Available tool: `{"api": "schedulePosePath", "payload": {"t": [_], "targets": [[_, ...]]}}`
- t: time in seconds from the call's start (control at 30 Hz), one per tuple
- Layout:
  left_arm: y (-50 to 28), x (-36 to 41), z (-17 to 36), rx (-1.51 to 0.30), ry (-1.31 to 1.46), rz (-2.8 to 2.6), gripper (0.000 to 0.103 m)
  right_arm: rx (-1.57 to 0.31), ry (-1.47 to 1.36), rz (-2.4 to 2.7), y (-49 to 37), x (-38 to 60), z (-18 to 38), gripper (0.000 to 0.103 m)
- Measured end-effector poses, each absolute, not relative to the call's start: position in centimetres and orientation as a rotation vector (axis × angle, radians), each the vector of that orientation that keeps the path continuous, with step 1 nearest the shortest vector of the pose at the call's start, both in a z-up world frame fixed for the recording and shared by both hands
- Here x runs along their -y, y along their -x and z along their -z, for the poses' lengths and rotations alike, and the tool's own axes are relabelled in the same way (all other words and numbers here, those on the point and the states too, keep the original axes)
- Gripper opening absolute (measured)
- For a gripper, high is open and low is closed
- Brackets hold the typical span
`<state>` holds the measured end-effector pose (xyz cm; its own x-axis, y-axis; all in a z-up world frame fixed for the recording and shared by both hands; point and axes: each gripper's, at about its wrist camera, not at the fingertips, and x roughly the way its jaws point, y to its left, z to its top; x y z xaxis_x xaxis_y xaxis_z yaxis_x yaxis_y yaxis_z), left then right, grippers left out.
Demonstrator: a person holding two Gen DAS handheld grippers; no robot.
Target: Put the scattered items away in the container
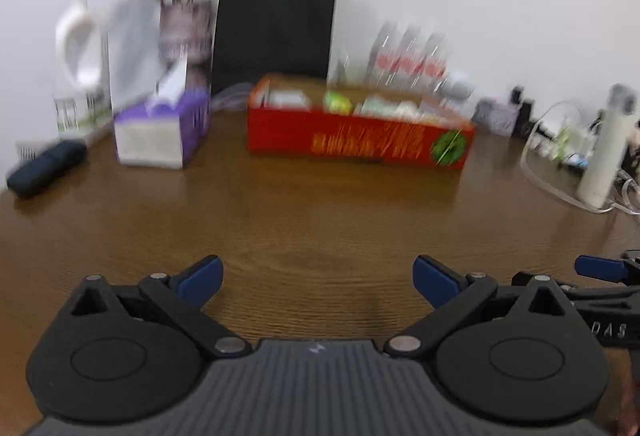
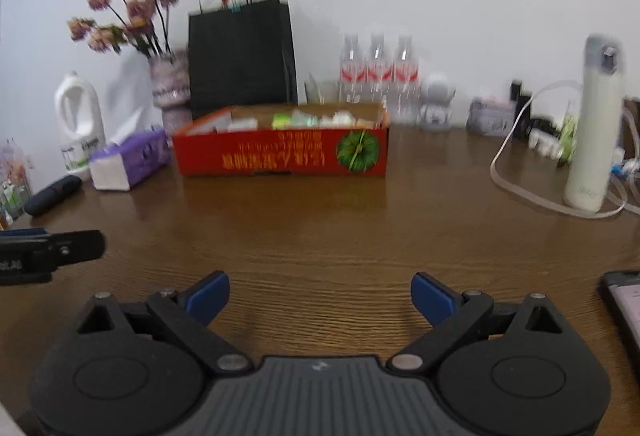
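Both your grippers are empty, jaws spread wide: left gripper point(image 1: 318, 282) and right gripper point(image 2: 320, 296) each hang over bare wooden table point(image 2: 320, 228), nothing between the blue pads. The red box point(image 2: 280, 152), your container, sits well ahead at mid-table, already holding several small packets point(image 2: 296, 120), blurry, contents not readable. No loose items lie on the open wood in front of the jaws, so the tidying looks near finished.

Risks: the frames are smeared, so a fast sweep could clip the white flask point(image 2: 594, 124) or snag the clear tube point(image 2: 516, 184) looped round its base on the right. On the left, the purple tissue box point(image 1: 160, 132) and dark case point(image 1: 44, 168) are in easy reach of a careless swing. The dark device point(image 2: 624, 300) at the near right edge could be knocked off.

Pose: both grippers point forward and tilted down at the table, side by side, the right one's tip showing at the left view's edge.
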<state>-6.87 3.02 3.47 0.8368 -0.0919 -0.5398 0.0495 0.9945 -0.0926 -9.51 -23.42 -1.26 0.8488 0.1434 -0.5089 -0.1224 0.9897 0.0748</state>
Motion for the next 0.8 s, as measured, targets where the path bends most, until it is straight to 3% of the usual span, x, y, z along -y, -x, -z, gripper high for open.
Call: {"api": "schedulePosePath", "payload": {"t": [0.23, 0.8], "targets": [[2.8, -3.5, -0.8, -0.690, 0.091, 0.058, 0.103, -0.651, 0.009, -0.143, 4.8, 21.1, 2.7, 0.098], [0.4, -2.2, -0.2, -0.700, -0.008, -0.009, 0.103, -0.703, 0.026, -0.134, 1.1, 20.4, 3.6, 0.103]]}}
